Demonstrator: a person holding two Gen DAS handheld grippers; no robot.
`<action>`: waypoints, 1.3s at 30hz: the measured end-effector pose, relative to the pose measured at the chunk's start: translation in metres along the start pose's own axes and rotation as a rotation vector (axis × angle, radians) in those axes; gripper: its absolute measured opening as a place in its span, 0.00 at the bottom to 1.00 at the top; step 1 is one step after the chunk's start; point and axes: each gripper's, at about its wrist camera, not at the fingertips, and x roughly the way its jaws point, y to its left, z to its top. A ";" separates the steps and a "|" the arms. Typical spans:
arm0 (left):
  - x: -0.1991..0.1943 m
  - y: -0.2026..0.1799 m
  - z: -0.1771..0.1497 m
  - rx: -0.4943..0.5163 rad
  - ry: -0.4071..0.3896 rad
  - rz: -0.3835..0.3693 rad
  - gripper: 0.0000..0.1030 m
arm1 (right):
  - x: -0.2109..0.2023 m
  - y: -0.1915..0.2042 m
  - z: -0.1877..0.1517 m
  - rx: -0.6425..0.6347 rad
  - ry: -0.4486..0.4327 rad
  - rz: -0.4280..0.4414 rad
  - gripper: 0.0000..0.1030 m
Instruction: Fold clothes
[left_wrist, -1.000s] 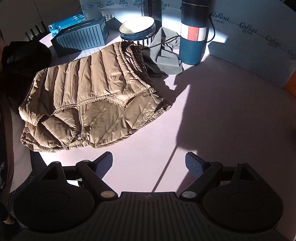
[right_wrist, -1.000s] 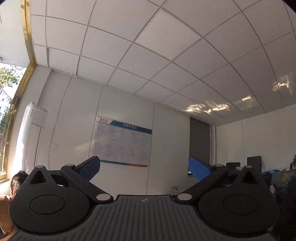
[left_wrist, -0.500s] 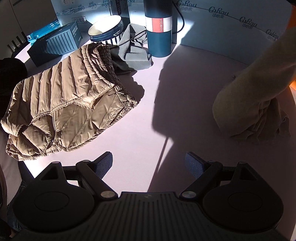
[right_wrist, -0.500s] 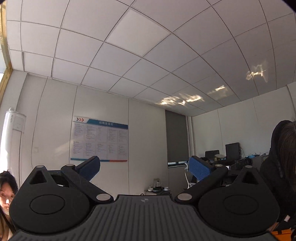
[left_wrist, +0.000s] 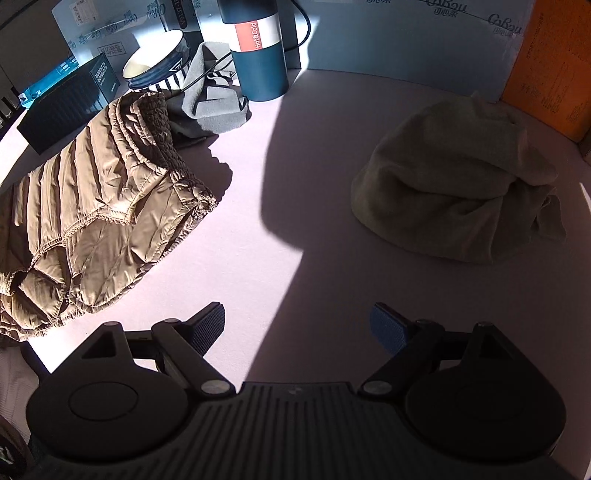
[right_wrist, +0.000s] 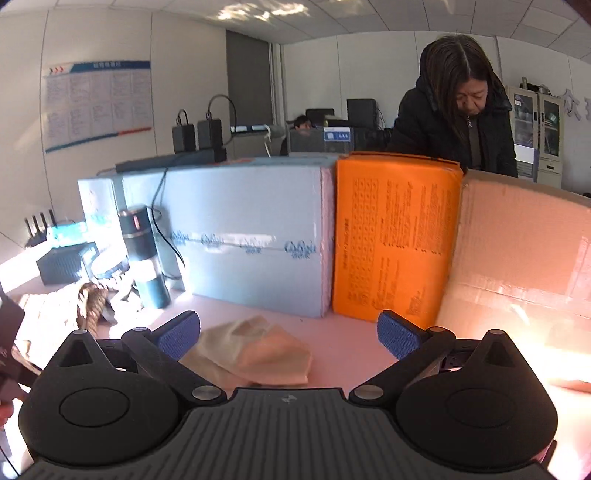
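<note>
left gripper (left_wrist: 297, 325) nearest in its view, jaws wide apart, nothing between the pads, hanging over bare pink table (left_wrist: 258, 258). right gripper (right_wrist: 288, 338) also spread wide and empty, aimed low across the same table. just past the right gripper's fingers lies a crumpled beige garment (right_wrist: 251, 354), loose in a heap, touching neither pad; from the left wrist it sits in shadow at the right, well apart from that gripper. at the left, a tan quilted puffer jacket (left_wrist: 96, 206) lies bunched in sunlight. behind it a grey cloth (left_wrist: 214, 107), a striped bowl (left_wrist: 159, 66), a dark box (left_wrist: 62, 110) and a dark blue flask (left_wrist: 258, 51). at the far edge a pale blue foam board (right_wrist: 251, 236), an orange pack (right_wrist: 391, 240) and a cardboard box (right_wrist: 517, 251). a person in a dark coat (right_wrist: 454, 122) stands beyond.
</note>
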 end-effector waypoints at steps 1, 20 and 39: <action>0.000 0.000 0.001 -0.004 0.000 0.000 0.82 | 0.007 -0.002 -0.006 -0.059 0.019 -0.058 1.00; 0.010 0.001 0.017 -0.048 -0.041 -0.088 0.82 | -0.014 -0.031 0.156 0.077 -0.366 0.013 1.00; 0.038 -0.017 0.033 -0.039 0.004 -0.124 0.82 | 0.189 0.014 -0.095 0.028 0.300 -0.047 0.97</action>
